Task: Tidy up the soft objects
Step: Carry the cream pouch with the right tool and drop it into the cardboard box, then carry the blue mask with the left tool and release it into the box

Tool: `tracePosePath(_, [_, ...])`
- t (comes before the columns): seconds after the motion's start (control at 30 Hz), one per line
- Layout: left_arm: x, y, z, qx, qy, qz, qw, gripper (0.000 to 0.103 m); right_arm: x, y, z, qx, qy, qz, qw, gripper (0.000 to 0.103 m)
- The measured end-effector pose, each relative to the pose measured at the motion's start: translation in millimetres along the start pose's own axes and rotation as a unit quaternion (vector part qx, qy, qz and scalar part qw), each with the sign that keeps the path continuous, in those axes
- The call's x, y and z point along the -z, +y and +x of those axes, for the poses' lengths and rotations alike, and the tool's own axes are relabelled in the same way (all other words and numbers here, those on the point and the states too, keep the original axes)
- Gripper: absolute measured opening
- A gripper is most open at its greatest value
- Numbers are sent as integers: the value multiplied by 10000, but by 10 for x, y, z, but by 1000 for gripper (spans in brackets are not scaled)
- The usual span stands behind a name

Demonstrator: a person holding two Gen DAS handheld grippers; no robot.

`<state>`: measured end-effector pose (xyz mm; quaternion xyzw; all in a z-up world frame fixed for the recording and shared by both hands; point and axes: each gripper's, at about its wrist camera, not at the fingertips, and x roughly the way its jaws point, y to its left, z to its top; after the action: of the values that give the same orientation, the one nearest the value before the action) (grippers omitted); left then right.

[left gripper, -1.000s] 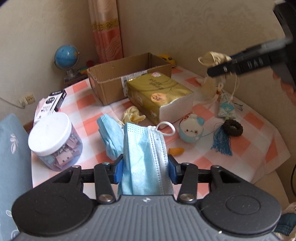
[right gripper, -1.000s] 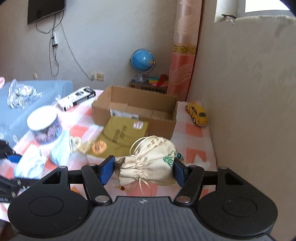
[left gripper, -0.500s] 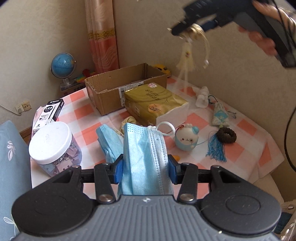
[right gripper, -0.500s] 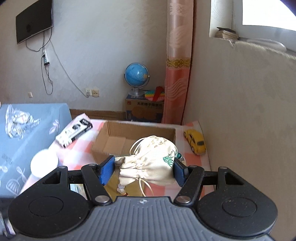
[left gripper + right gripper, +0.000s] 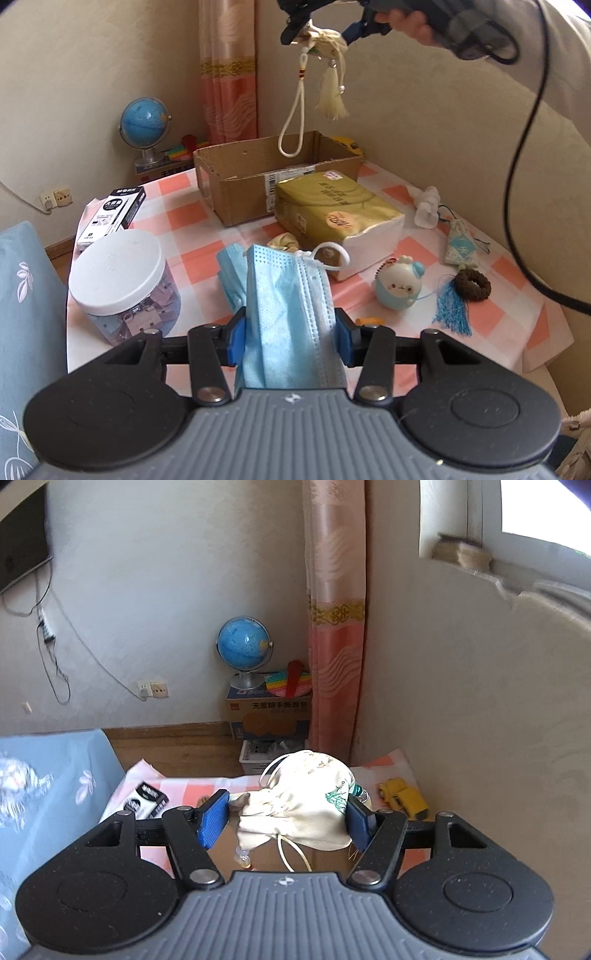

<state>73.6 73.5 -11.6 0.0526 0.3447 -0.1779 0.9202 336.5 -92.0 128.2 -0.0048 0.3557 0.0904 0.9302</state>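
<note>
- Left gripper [image 5: 290, 332] clamped on blue face mask [image 5: 288, 310], lower centre, unmoved.
- Right gripper [image 5: 286, 818] clamped on cream drawstring pouch [image 5: 306, 801], now raised to top of frame above cardboard box [image 5: 273, 177]; drop likely next.

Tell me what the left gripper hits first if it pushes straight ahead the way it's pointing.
Probably the loose blue face masks lying on the checked tablecloth just beyond the mask held in the left gripper jaws; the gold tissue pack sits behind them. Depth is hard to judge through the fisheye.

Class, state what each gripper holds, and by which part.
Left gripper: blue face mask, across its width. Right gripper: cream drawstring pouch, gathered neck to base.
</note>
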Motion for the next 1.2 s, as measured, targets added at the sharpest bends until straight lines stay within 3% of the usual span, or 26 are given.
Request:
tracePosePath(0.17, [15,77,21,-79,14,-115,9999,46,-53,-30,401,-171,324,618,9974,70])
tracePosePath(0.47, [45,152,47,-137,95,-237,9996,46,174,-97,1024,264,845,932,9917,70])
tracePosePath(0.53, [43,152,47,-153,108,-232,9996,46,219,-112,1106,370,903,874,9914,74])
tracePosePath(0.57, [41,150,49,-160,112,-233,9995,46,248,-116,1125,416,894,805,9919,84])
tracePosePath(0.6, [38,153,53,-166,118,-236,9995,46,268,-116,1127,435,895,740,9923,93])
tracePosePath(0.7, [27,146,67,-173,145,-244,9994,46,334,-120,1058,453,777,546,9944,102])
tracePosePath(0.97, [-70,67,85,-100,228,-134,9996,46,586,-245,583,154,562,258,9980,103])
tracePosePath(1.2, [-234,15,91,-46,269,-83,9996,46,1023,-362,111,-89,482,110,9987,103])
